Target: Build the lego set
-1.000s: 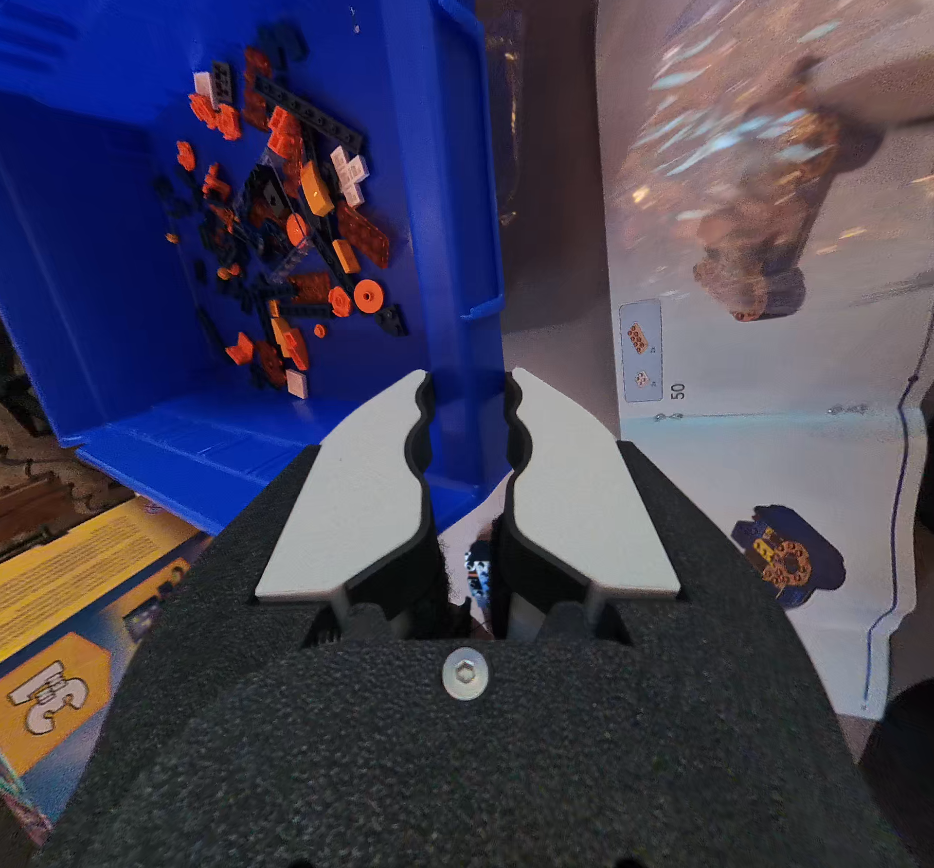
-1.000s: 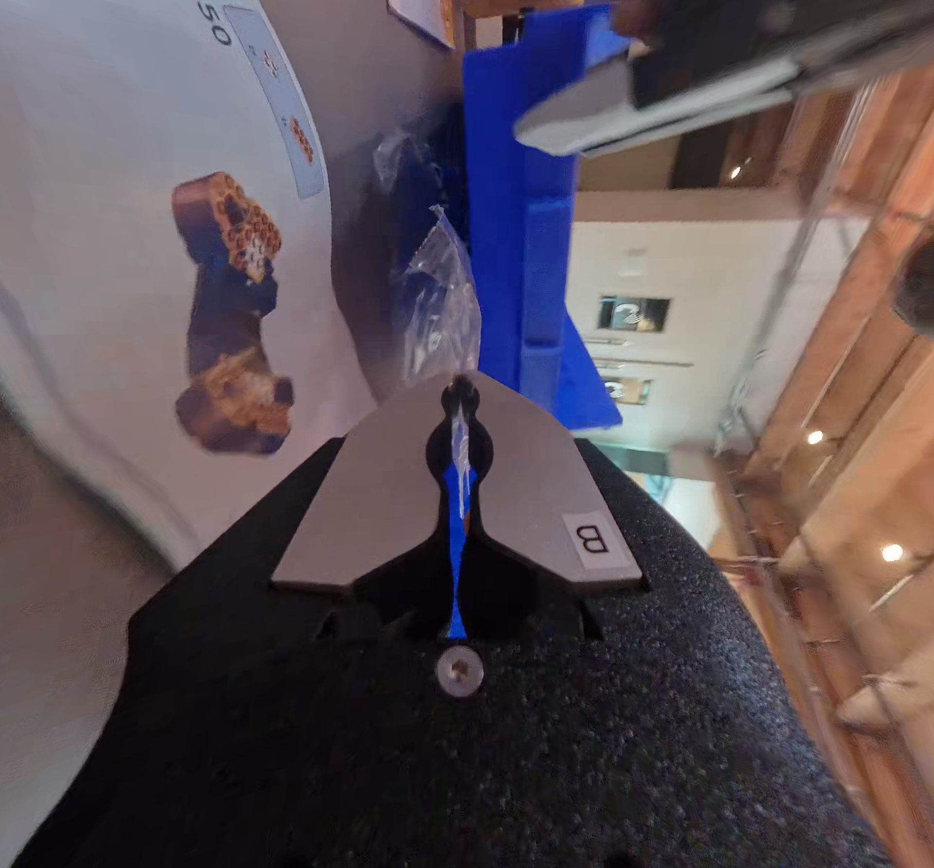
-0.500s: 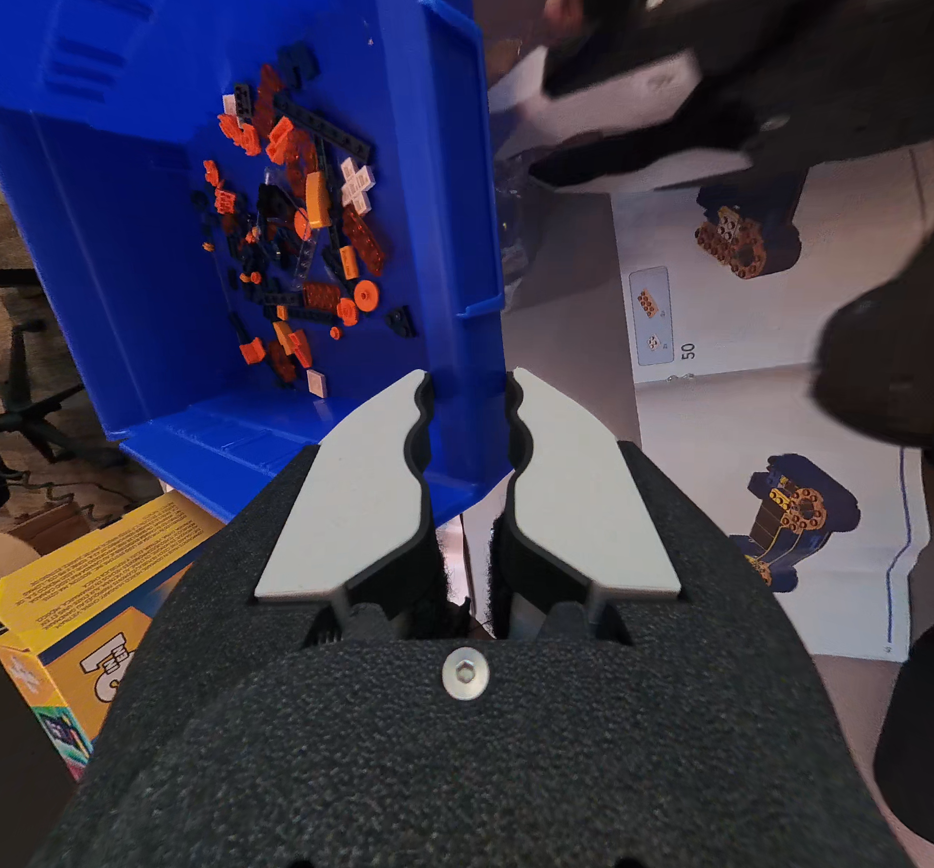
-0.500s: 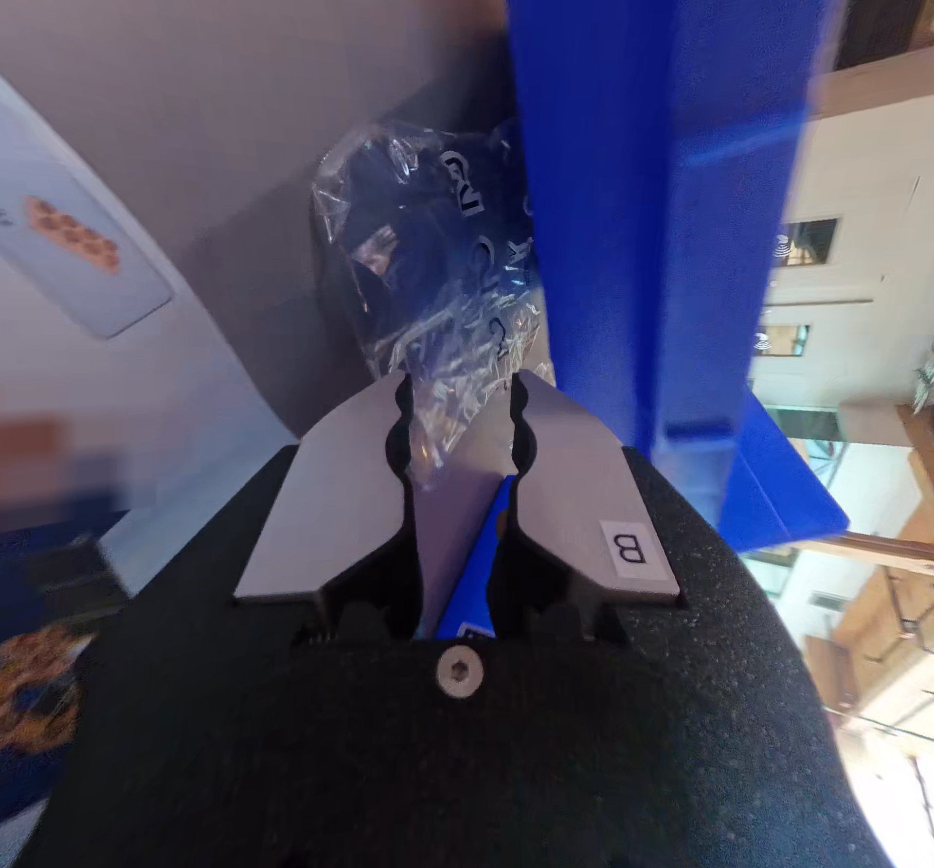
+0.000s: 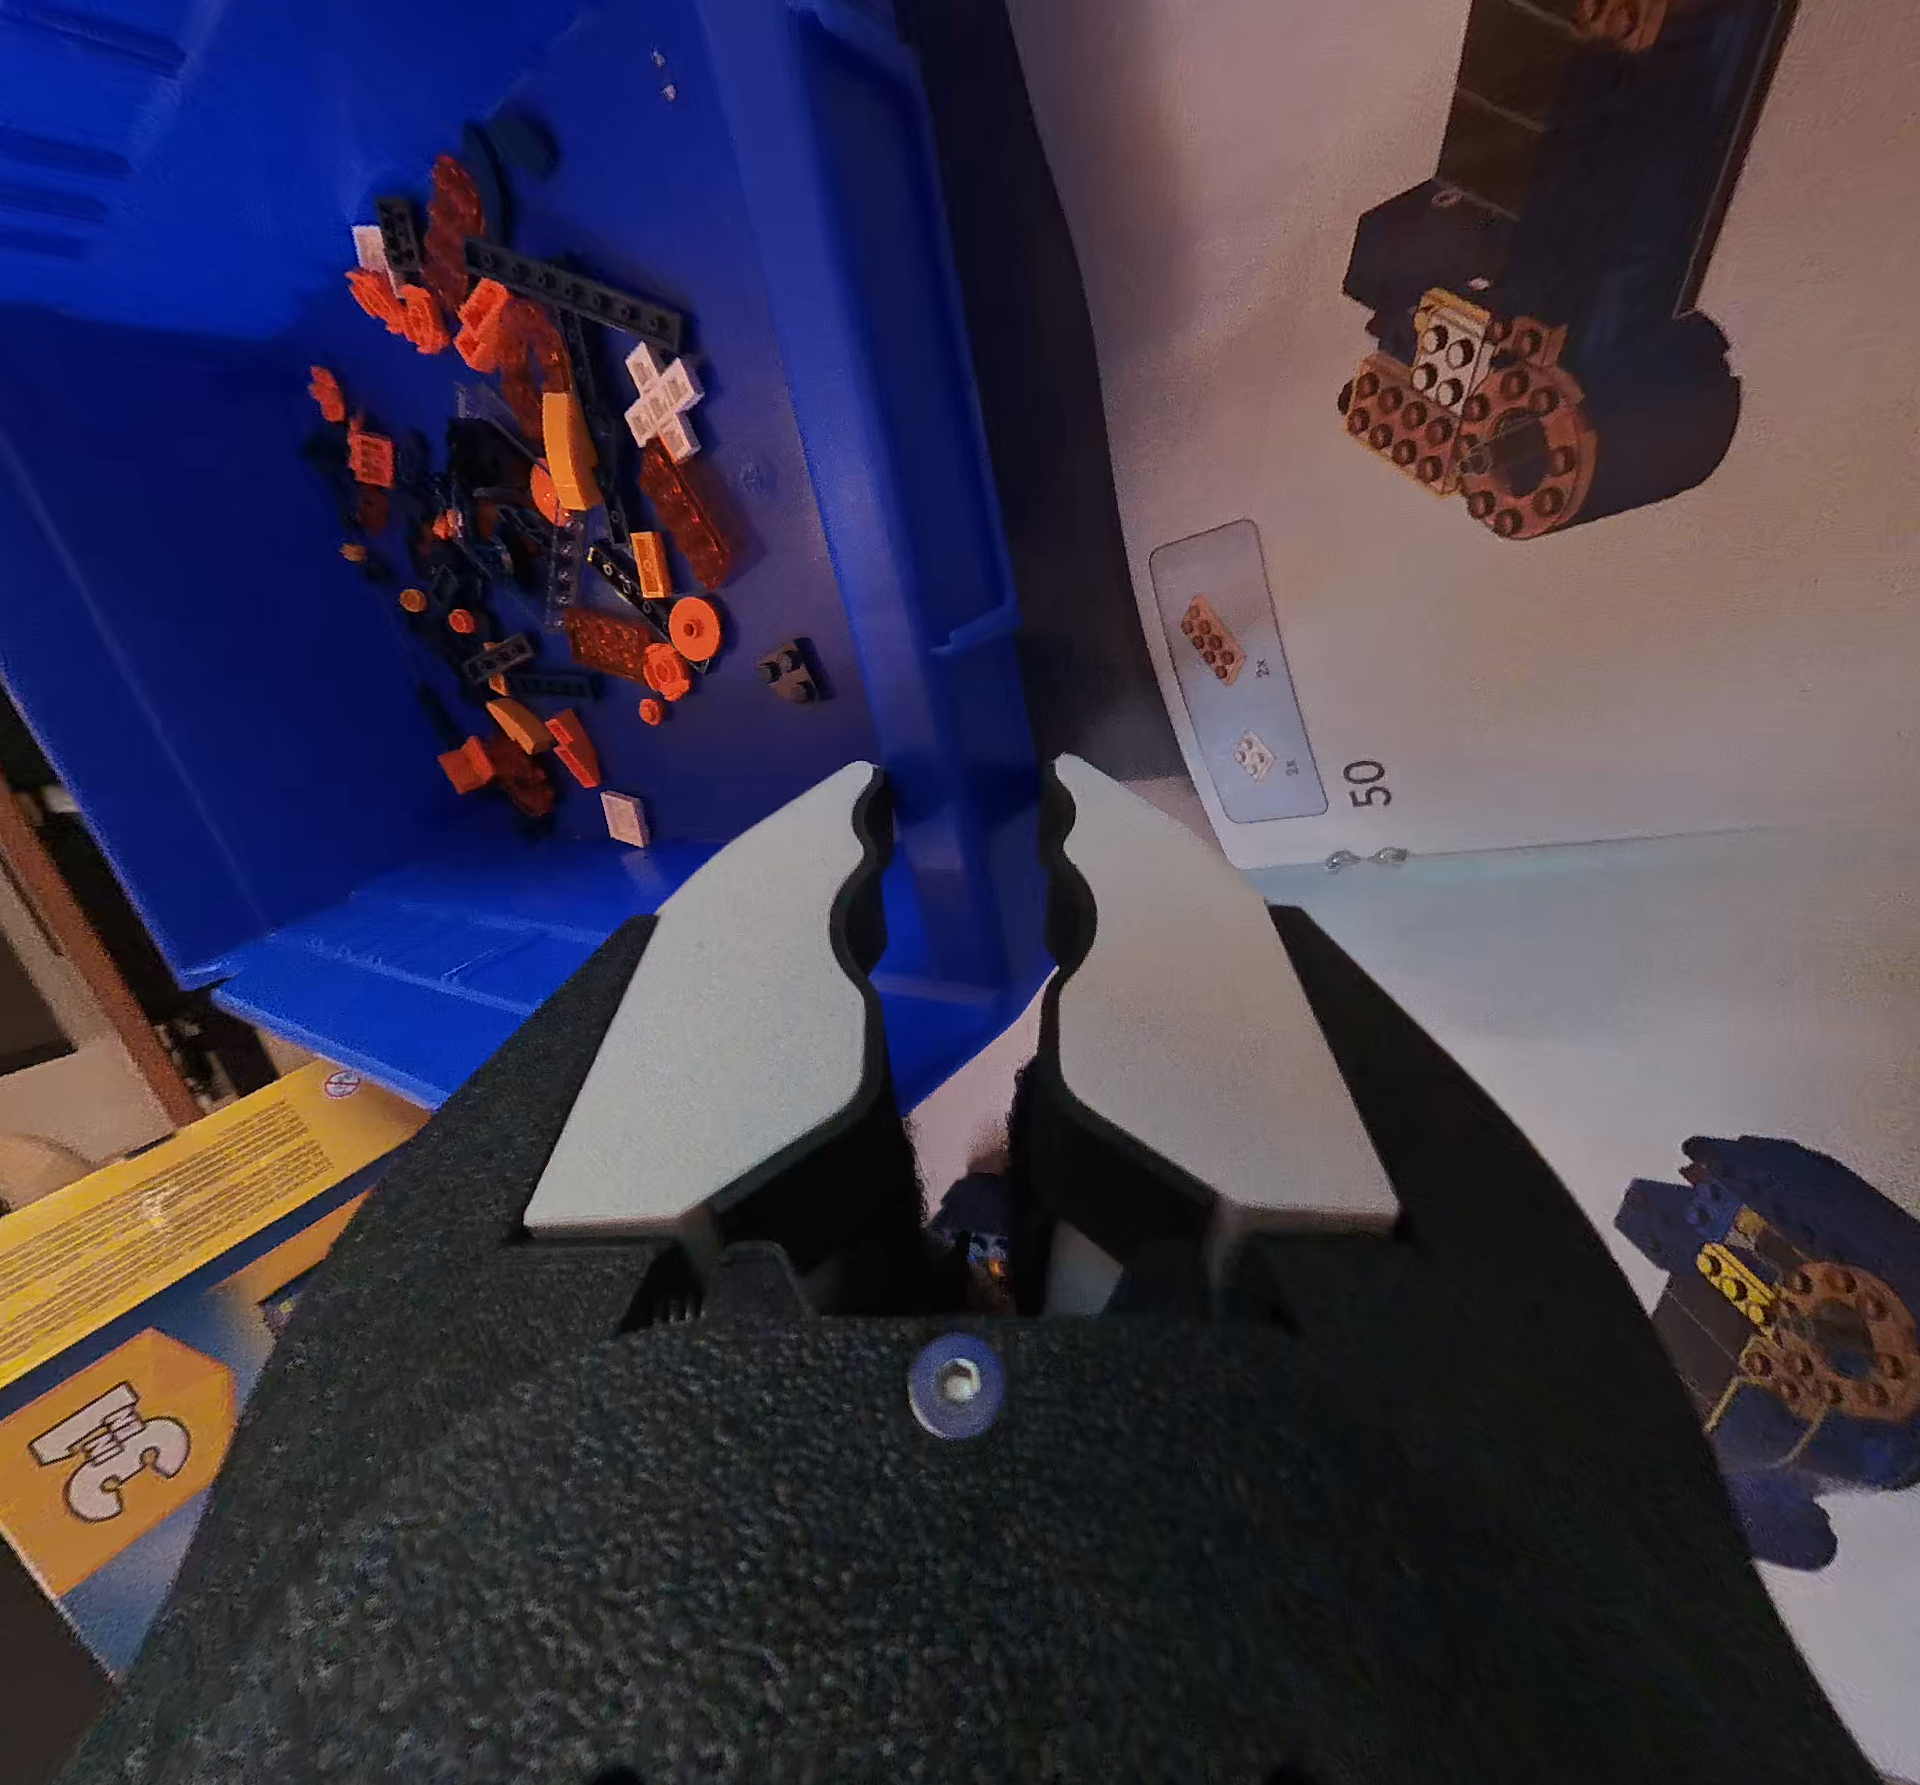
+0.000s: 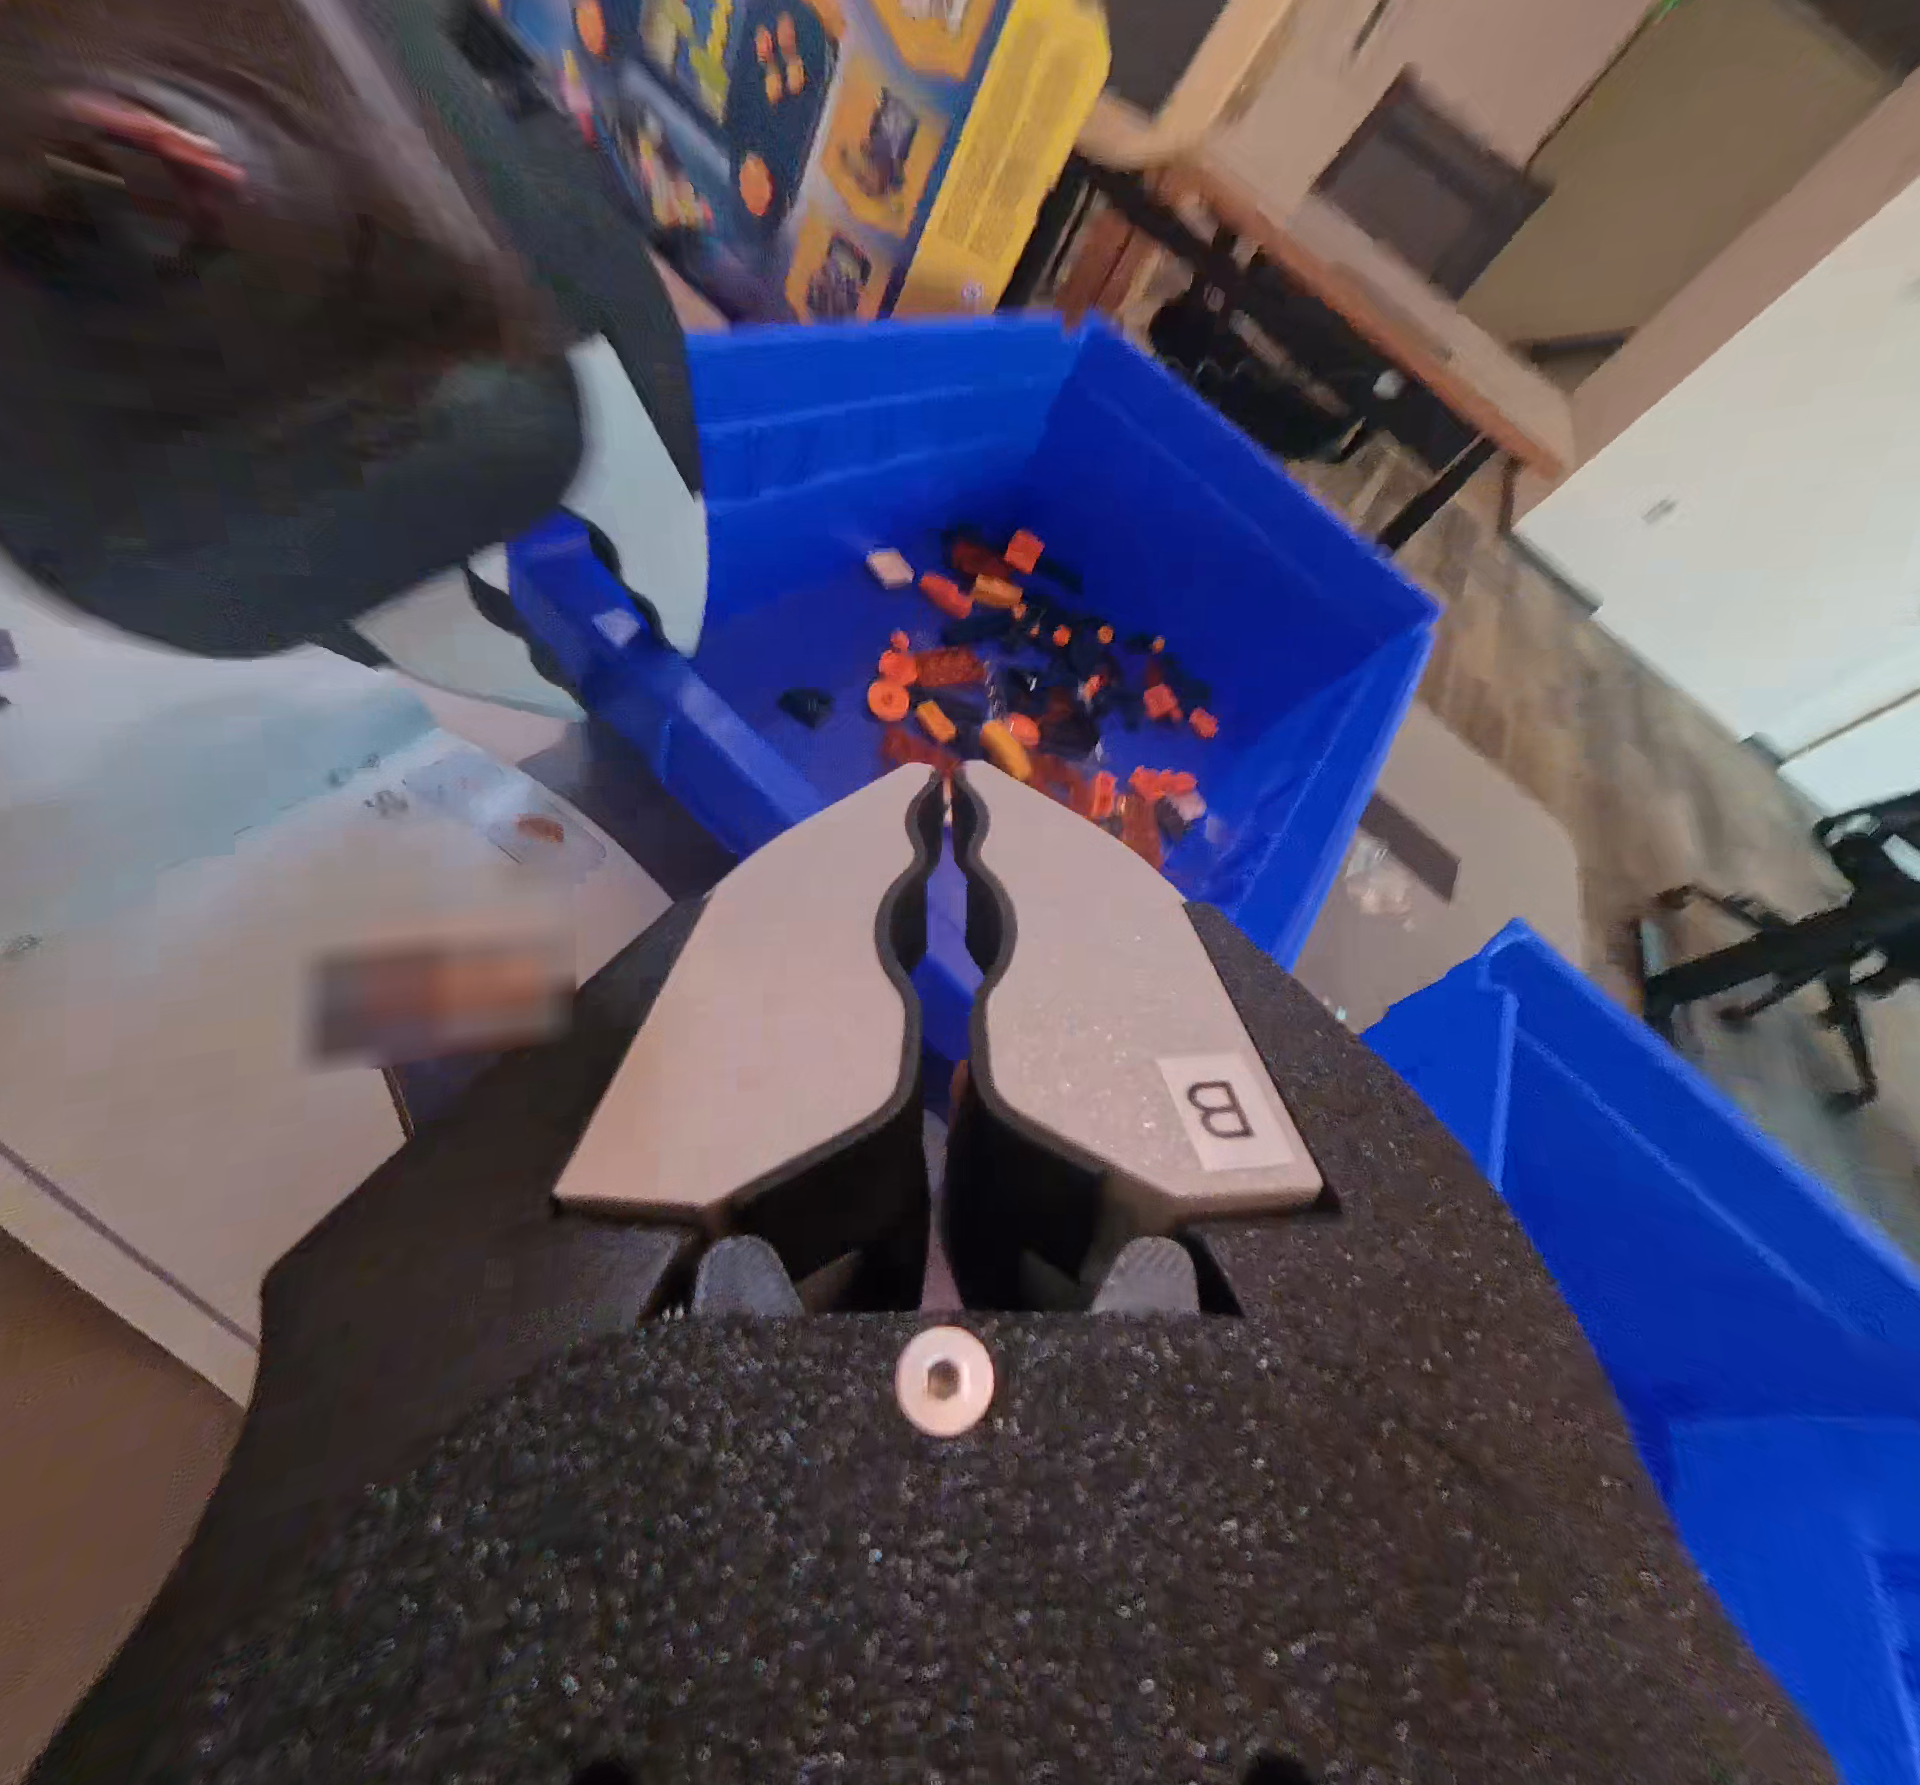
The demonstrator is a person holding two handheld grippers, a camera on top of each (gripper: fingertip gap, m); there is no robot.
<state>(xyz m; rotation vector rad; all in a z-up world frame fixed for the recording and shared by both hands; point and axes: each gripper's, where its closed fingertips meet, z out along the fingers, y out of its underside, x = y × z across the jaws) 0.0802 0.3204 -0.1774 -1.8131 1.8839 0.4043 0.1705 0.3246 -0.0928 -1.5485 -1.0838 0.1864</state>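
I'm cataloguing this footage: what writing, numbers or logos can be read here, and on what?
Writing is not copied here; its carriers:
Instruction booklet: page number and part counts, legible.
Yellow box: logo legible, fine print too small.
White sticker on right gripper: one letter, legible.

Blue bin open-topped; its bare floor beside the brick pile is reachable. The left gripper straddles the near wall. Open booklet covers the desk; second bin apparently crowds the right.
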